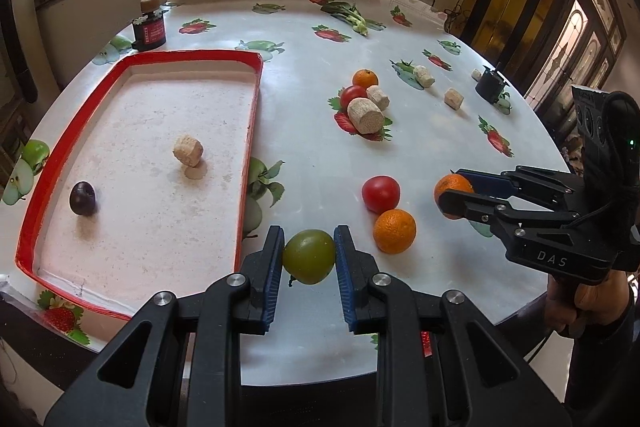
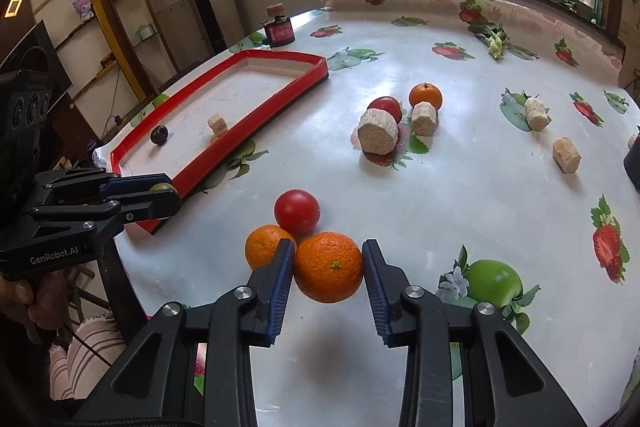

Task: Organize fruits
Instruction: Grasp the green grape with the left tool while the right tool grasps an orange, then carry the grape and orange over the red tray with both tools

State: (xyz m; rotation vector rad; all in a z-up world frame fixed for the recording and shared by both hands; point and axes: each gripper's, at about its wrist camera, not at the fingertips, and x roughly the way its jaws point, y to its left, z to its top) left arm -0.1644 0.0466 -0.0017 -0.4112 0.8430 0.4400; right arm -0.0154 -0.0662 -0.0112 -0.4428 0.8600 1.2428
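The left tongs [image 1: 309, 257] are clamped on a green fruit [image 1: 309, 256], perhaps a plum, beside the red tray [image 1: 252, 107]. The right tongs [image 2: 329, 267] grip an orange [image 2: 329, 267] raised above the counter [image 2: 460, 187].

Your table cover [image 2: 460, 187] reads as glossy printed vinyl, window glare across it. Tray [image 1: 52, 163]: shiny red rim, matt speckled floor, looks rough. Left gripper [image 1: 309, 259] is matt black plastic with bright metal pivot pins; blue pads [image 1: 273, 267] are ribbed, probably rubber. Green fruit [image 1: 309, 257] is smooth, dull sheen. Orange [image 2: 329, 267] in your right gripper [image 2: 329, 269] has pebbled, semi-gloss peel. Tomato [image 2: 297, 211] is smooth and glossy. Beige cylinders [image 2: 378, 137] look coarse, fibrous, matt.
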